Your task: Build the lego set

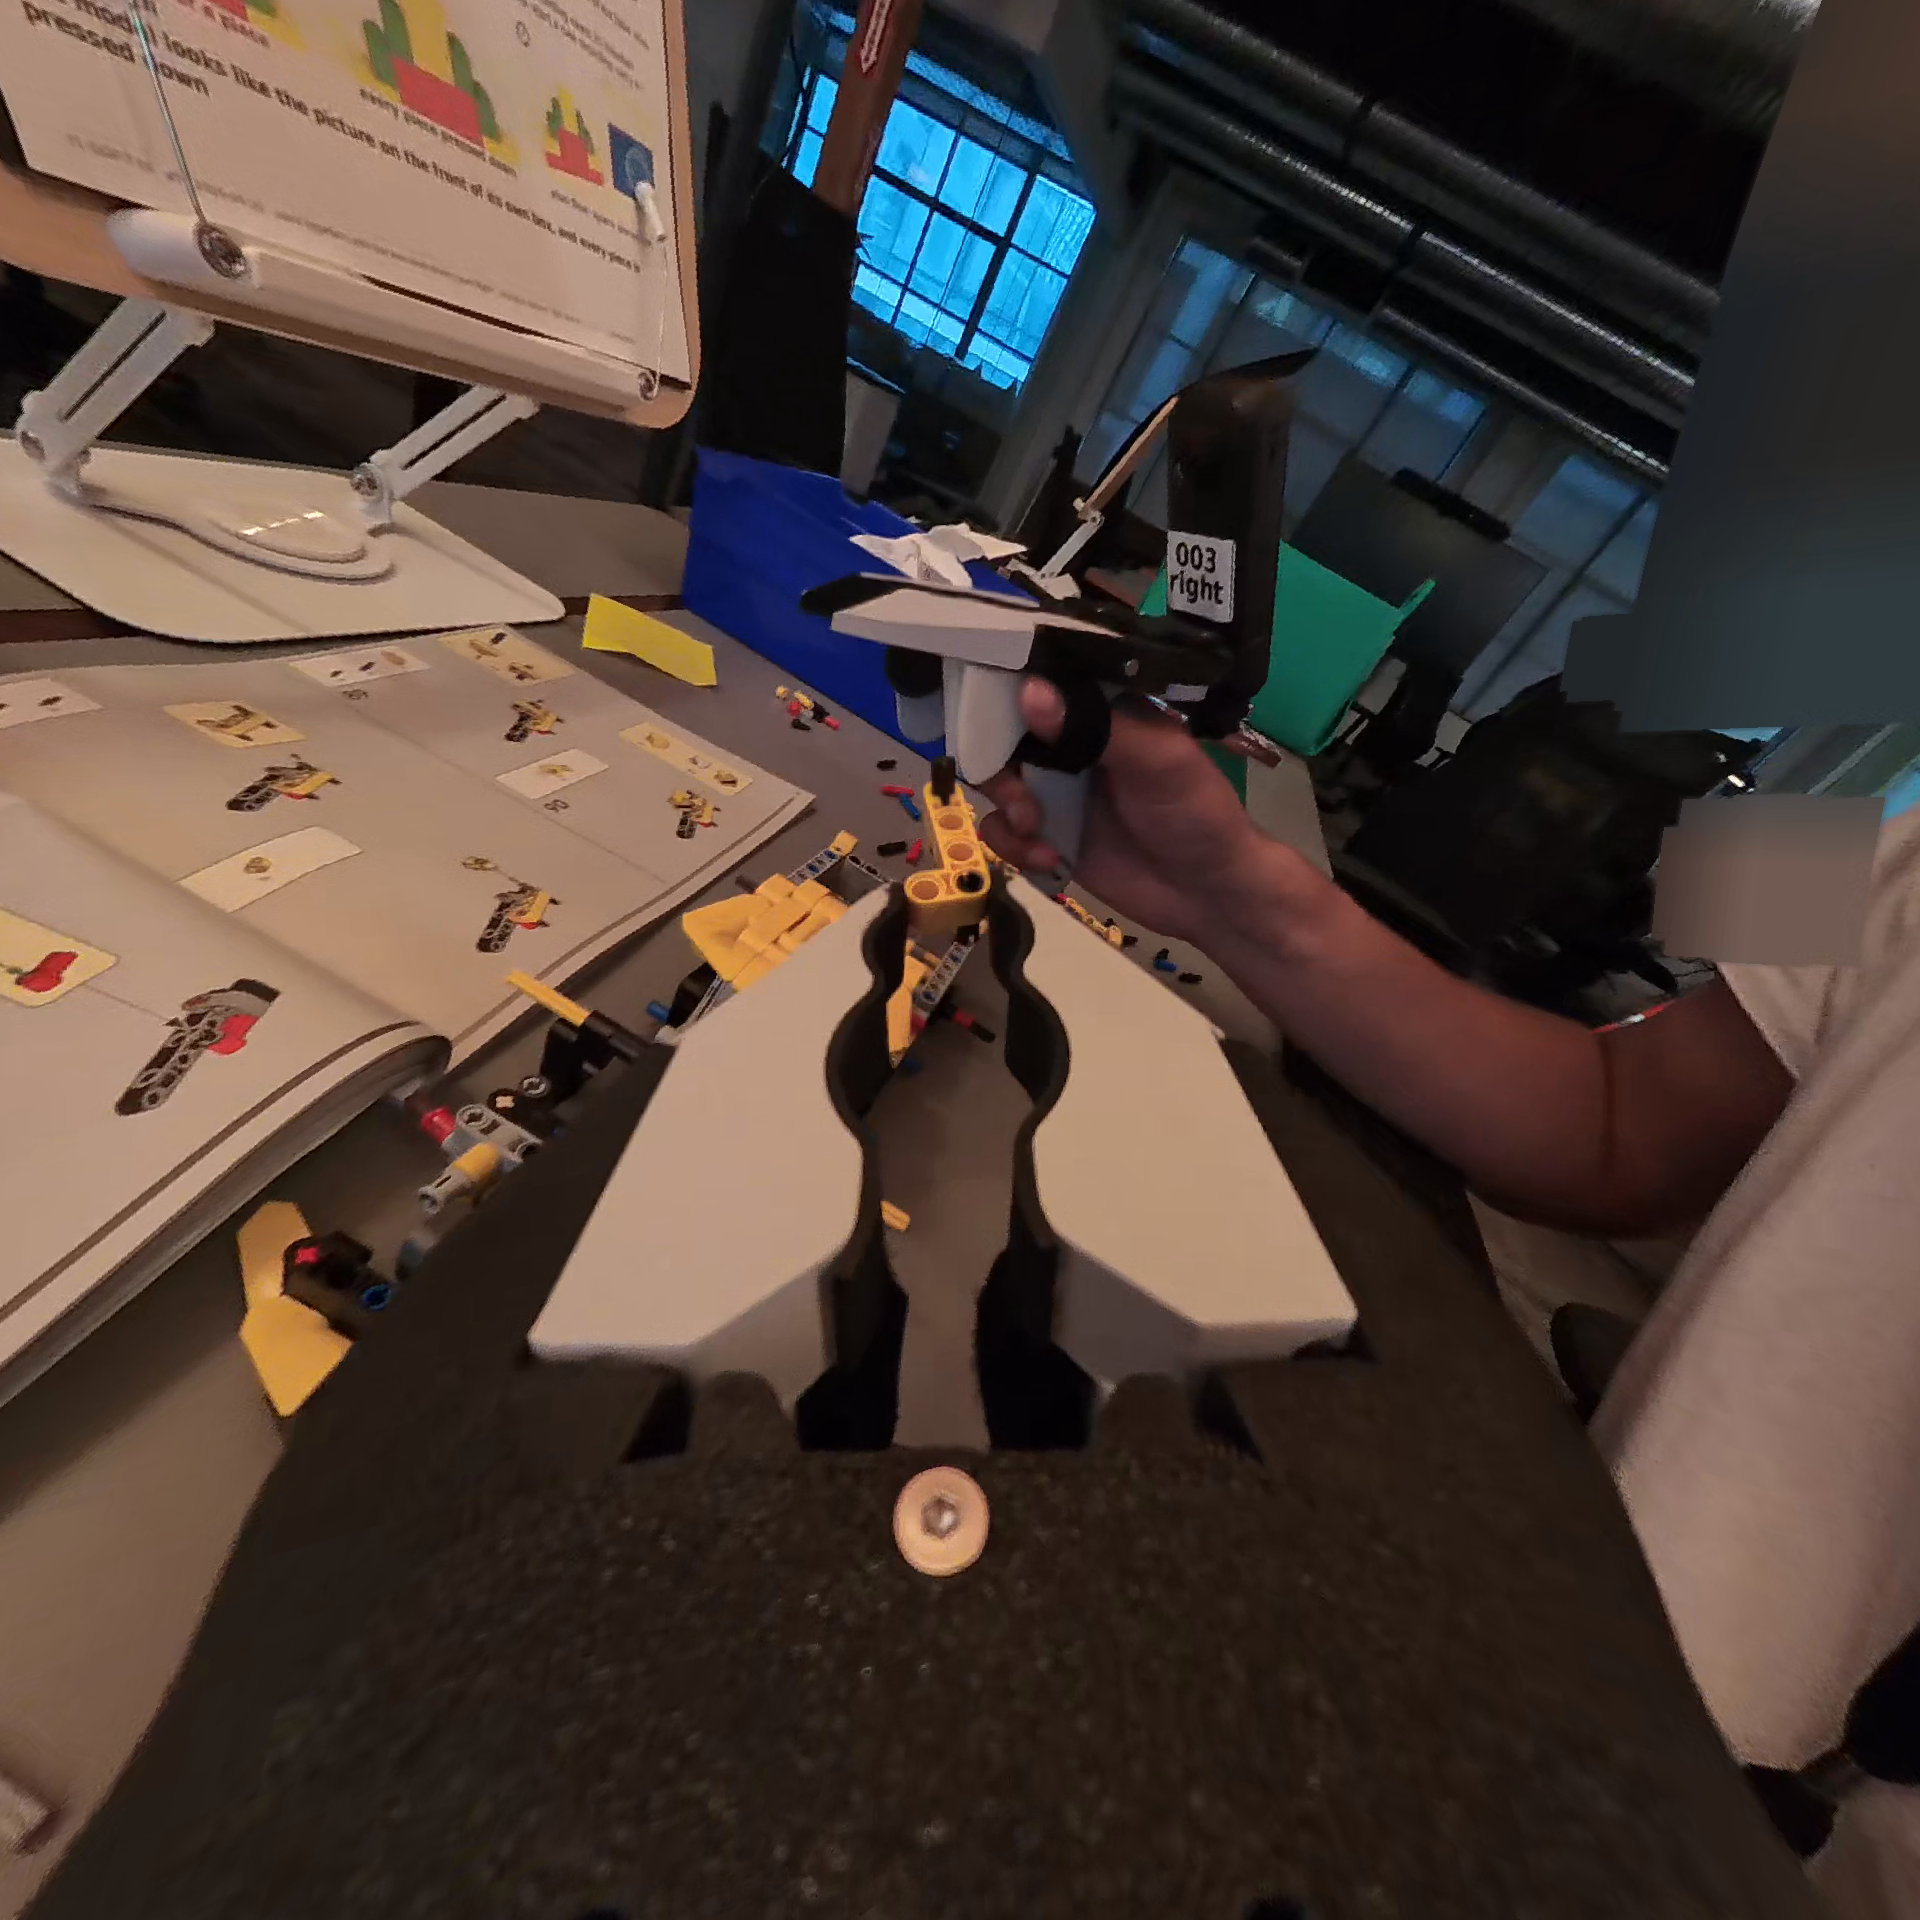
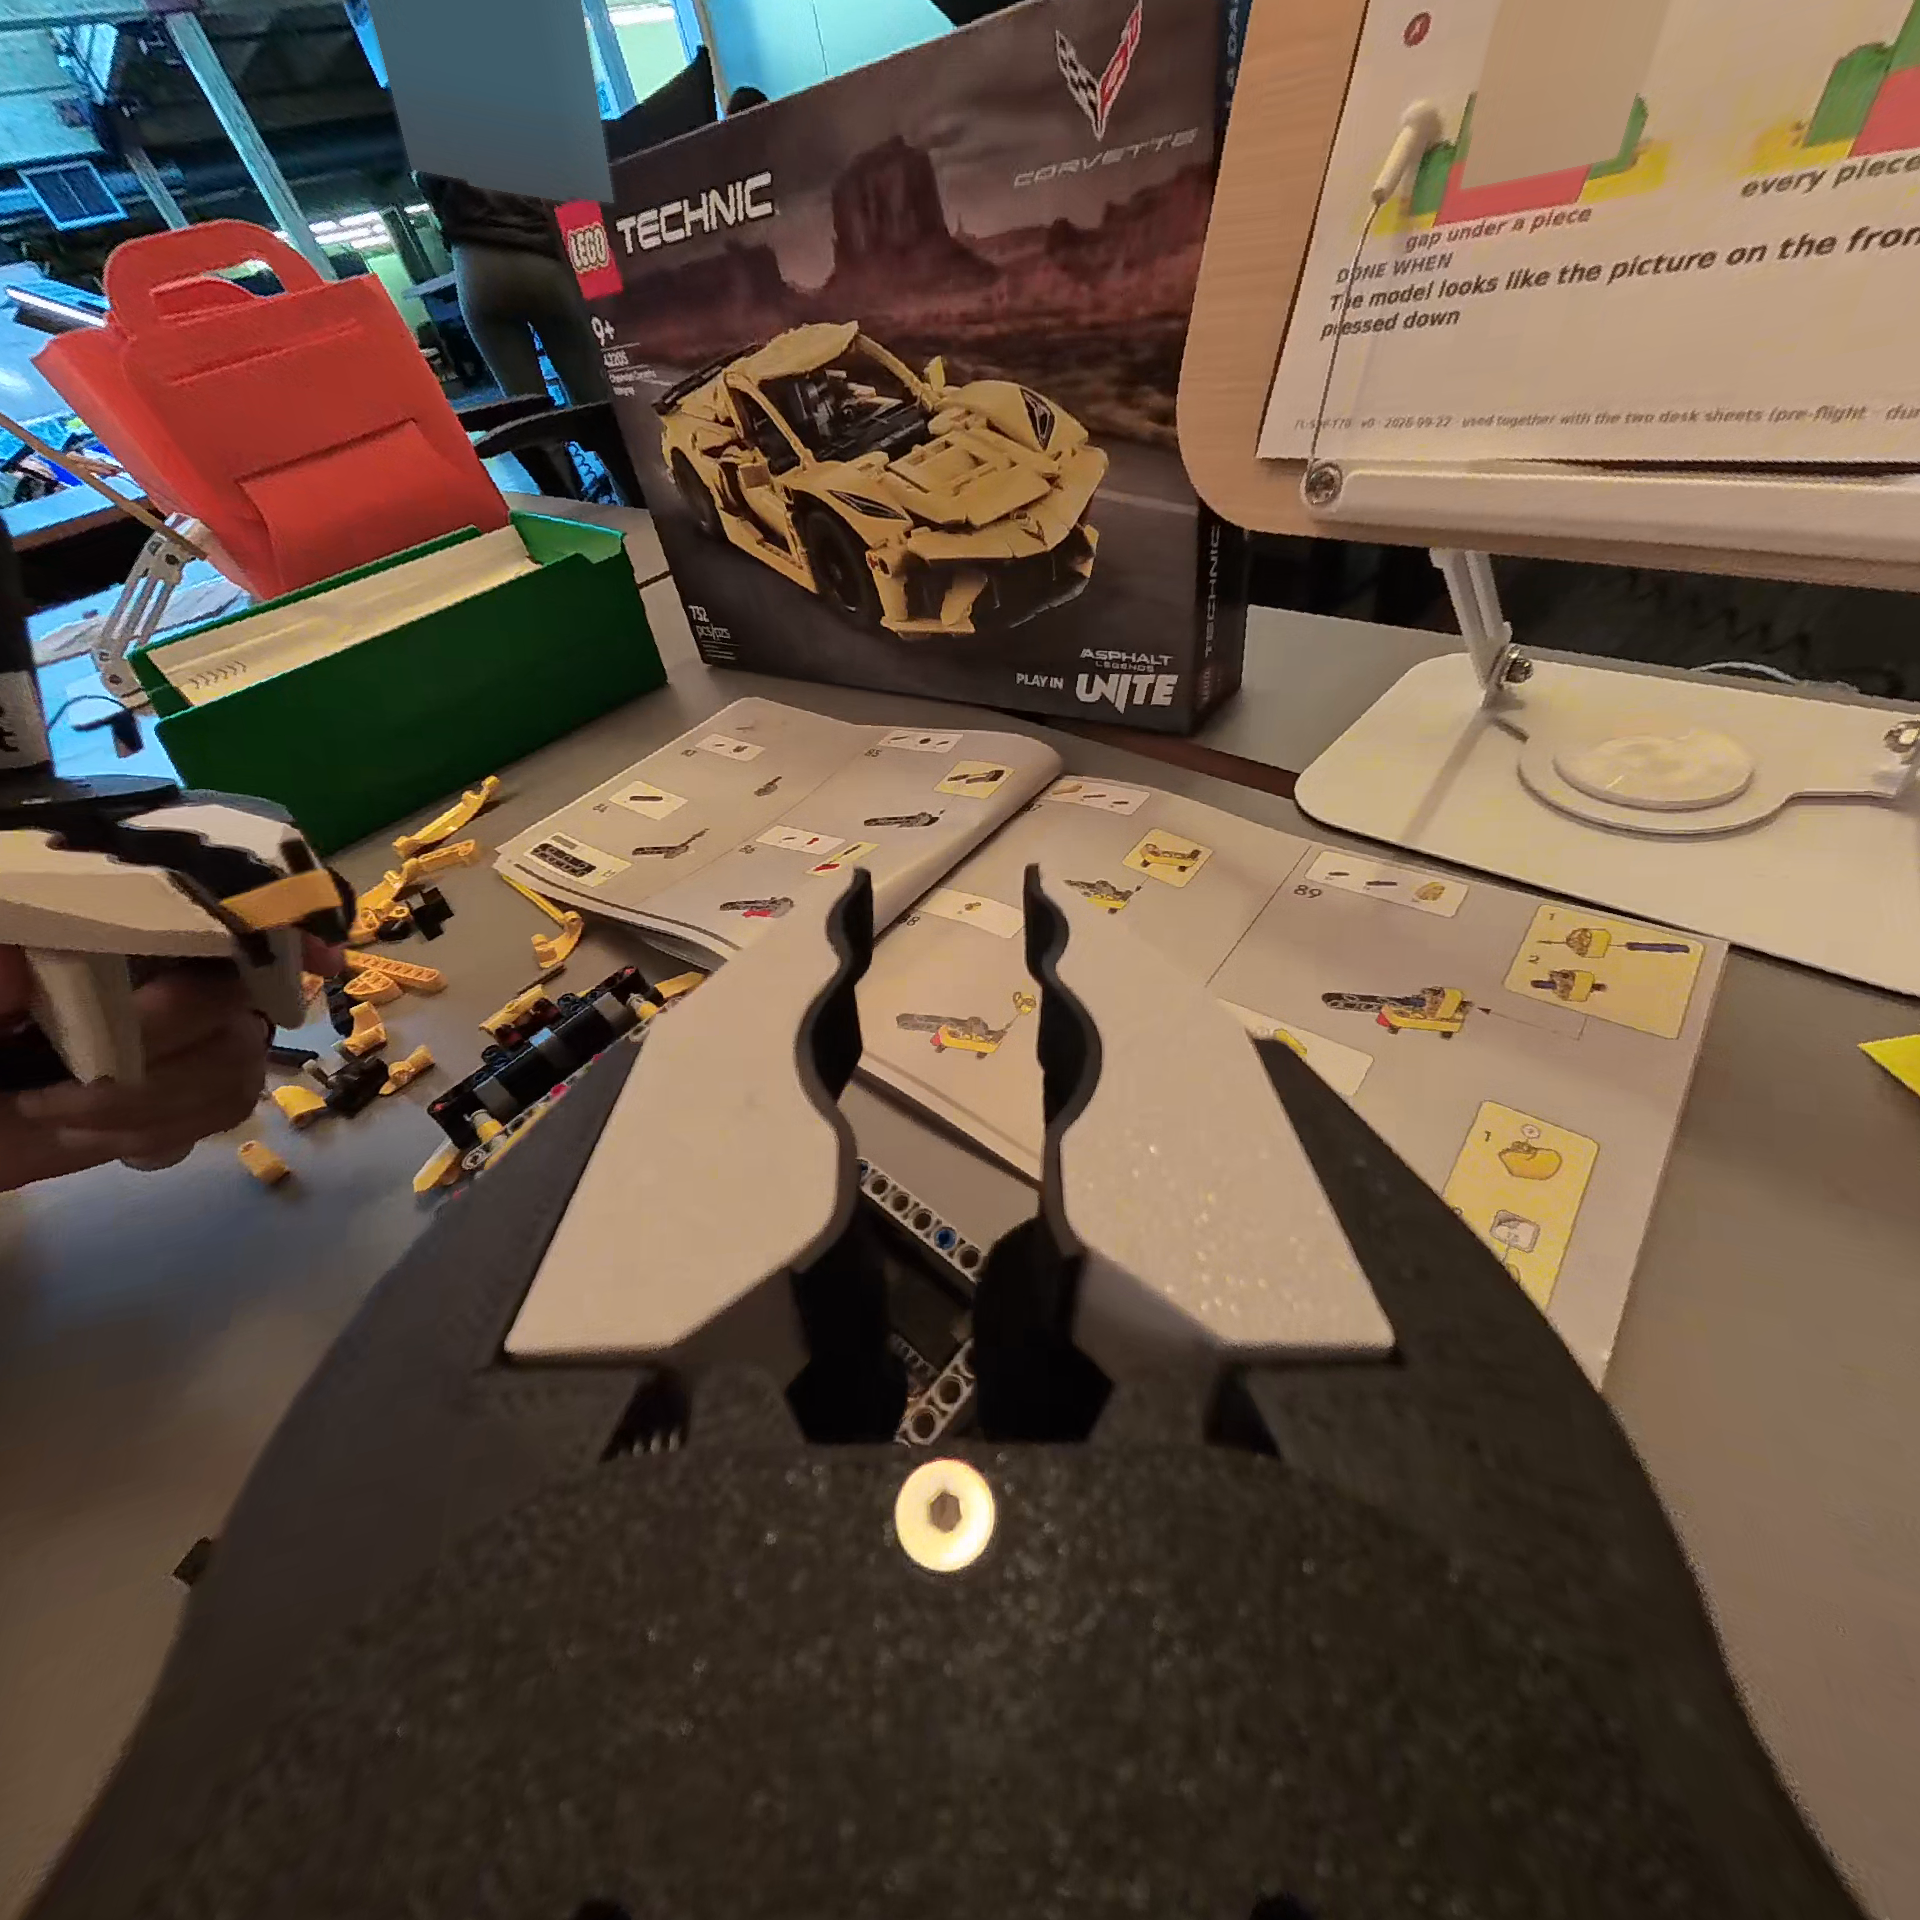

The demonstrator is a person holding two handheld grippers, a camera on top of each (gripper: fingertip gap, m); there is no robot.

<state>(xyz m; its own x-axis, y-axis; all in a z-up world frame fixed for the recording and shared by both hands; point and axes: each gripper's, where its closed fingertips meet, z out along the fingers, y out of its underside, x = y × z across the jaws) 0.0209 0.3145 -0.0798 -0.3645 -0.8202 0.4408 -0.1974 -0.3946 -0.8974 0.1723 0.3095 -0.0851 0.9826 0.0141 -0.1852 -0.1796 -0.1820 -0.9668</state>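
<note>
Two grippers share the work here, each with a different job. The left gripper (image 1: 943, 894) is clamped on a yellow beam (image 1: 948, 857), gripping its lower end so the holed upper length and the black pin (image 1: 942, 774) on top stand clear, likely so the next piece can be pushed on from above. The right gripper (image 2: 943, 914) hangs over the counter (image 2: 208, 1351) with its fingers apart and nothing between them; it points at the open instruction booklet (image 2: 1299, 997), which suggests the step is being checked before another part is fetched. In the left wrist view the hand (image 1: 1122, 810) holding the right gripper sits just beyond the beam.

Loose yellow and black pieces (image 2: 384, 987) lie scattered on the counter beside the booklet, within reach of both grippers, and a partly built black and grey assembly (image 2: 551, 1060) rests among them. The set's box (image 2: 935, 416) stands upright behind the booklet, its car picture facing the builder as a reference. A sheet on a white stand (image 2: 1558, 748) serves the same purpose.

As for containers, a green bin (image 2: 416, 675) holds what looks like stacked paper or booklets, with an orange carrier (image 2: 281, 416) behind it. A blue bin (image 1: 769, 561) shows crumpled white paper at its far rim.
</note>
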